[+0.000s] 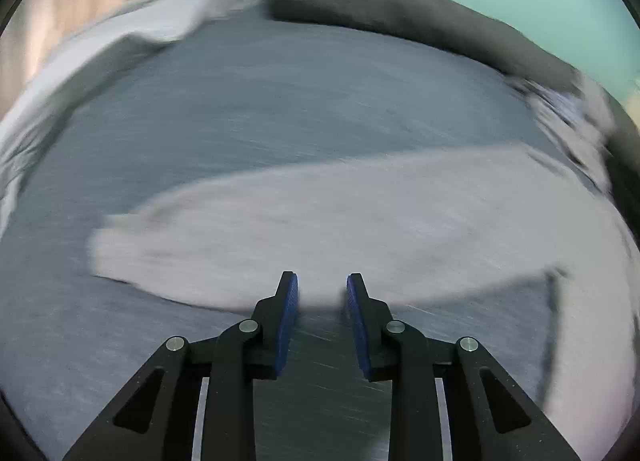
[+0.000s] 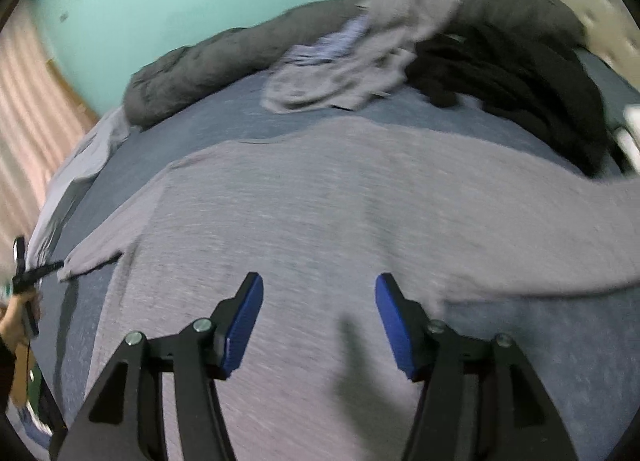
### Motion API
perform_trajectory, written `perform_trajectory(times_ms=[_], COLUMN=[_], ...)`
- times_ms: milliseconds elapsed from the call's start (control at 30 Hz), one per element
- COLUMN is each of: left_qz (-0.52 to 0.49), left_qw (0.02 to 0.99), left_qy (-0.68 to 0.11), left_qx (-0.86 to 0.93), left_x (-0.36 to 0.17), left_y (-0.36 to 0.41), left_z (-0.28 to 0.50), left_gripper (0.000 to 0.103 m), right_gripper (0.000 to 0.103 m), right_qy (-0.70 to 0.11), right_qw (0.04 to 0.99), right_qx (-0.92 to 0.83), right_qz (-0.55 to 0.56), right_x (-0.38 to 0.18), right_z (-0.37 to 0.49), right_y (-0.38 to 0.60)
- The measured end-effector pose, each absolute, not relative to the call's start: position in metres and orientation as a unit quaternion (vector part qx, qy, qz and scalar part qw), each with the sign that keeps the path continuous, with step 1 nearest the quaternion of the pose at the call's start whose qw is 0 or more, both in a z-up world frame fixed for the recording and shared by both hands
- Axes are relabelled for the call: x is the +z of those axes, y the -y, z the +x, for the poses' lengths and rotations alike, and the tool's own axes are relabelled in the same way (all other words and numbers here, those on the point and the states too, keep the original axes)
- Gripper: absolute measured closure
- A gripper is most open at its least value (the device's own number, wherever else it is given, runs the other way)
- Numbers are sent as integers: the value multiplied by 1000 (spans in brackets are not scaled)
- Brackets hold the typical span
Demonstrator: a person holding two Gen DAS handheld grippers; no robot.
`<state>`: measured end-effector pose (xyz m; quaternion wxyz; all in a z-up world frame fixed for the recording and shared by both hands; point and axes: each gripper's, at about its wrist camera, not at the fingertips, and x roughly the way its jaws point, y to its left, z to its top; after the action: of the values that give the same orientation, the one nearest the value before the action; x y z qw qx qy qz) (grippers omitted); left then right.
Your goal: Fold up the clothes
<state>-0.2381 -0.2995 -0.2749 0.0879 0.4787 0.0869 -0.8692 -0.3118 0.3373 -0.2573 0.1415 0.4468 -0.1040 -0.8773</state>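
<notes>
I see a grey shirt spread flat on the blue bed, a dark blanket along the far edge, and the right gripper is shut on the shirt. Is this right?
Not quite. The right gripper is open: the right wrist view shows its blue pads standing wide apart above the grey shirt, gripping nothing. The rest holds: the shirt lies spread on the blue bed, and the dark blanket runs along the far edge.

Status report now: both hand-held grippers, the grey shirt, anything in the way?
Left hand-held gripper open, empty. Right hand-held gripper open, empty, above the grey shirt. Shirt spread flat on the bed, not folded. Pile of clothes behind it, apart.
</notes>
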Motion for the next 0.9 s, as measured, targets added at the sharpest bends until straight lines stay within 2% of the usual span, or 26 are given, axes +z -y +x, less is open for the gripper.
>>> perform_trajectory(times_ms=[133, 467, 700, 900], left_qz=[500, 548, 566, 565], left_qw=[13, -91, -113, -116], left_qy=[-94, -73, -58, -50], left_qx=[-861, -828, -814, -815], left_x=[-283, -303, -307, -302], left_y=[230, 141, 113, 106], left_z=[-230, -196, -172, -163], left_gripper=[75, 74, 71, 66], right_gripper=[43, 43, 43, 43], right_qy=[120, 189, 197, 242], right_qw=[108, 78, 95, 73], right_qx=[-869, -848, -831, -832], right_qz=[468, 490, 512, 495], right_x=[-264, -277, -289, -298], right_z=[-291, -243, -220, -238], right_y=[-378, -436, -433, -436])
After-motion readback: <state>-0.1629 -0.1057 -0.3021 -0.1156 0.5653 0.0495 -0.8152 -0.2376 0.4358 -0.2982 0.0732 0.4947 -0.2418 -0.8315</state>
